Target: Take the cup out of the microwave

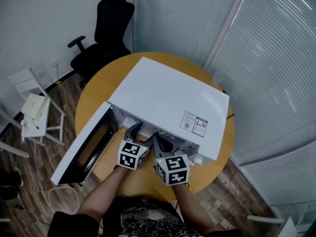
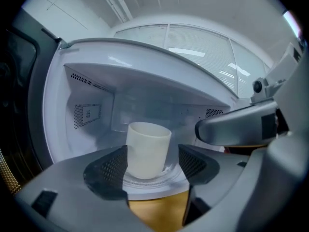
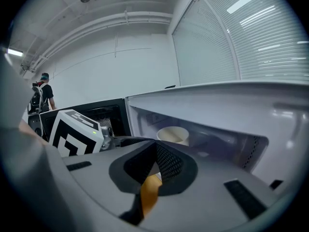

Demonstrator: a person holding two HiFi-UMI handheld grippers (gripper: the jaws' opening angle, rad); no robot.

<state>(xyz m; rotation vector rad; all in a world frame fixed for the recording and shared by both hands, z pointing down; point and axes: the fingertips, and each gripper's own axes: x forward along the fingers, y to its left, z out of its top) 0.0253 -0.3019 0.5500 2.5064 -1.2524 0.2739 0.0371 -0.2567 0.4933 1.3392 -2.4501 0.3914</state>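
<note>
Cup: the cream-white round cup [image 2: 147, 151] stands upright inside the white box-shaped microwave [image 1: 168, 98]. It is on the clear round plate [image 2: 170, 176] of the chamber floor, near the middle.

Left gripper: the left gripper [image 2: 152, 162] is at the mouth of the chamber with its jaws widely apart. The cup shows between its two black dotted pads [image 2: 108, 170]. In the left gripper view the left pad lies along the cup's side and the right pad is clearly apart from it. No pad presses, and nothing is held.

Right gripper: the right gripper [image 3: 155, 146] has its jaws together at the tips, with only a thin slit behind them and nothing between. It is in front of the chamber, just beside the left gripper. The cup is ahead of it, a little to the right.

Door: the dark-windowed microwave door [image 1: 86, 149] stands swung out to the left, apart from both grippers.

Edges: the chamber's roof passes above the cup with free room over the rim. The left side wall, with small vent holes, is well apart from the left jaw. The right side is narrower, because the right gripper's grey finger [image 2: 231, 124] sits there.

Table: the round yellow wooden table [image 1: 94, 102] carries the microwave. A bare strip of it lies under the grippers, before the chamber's front edge.
</note>
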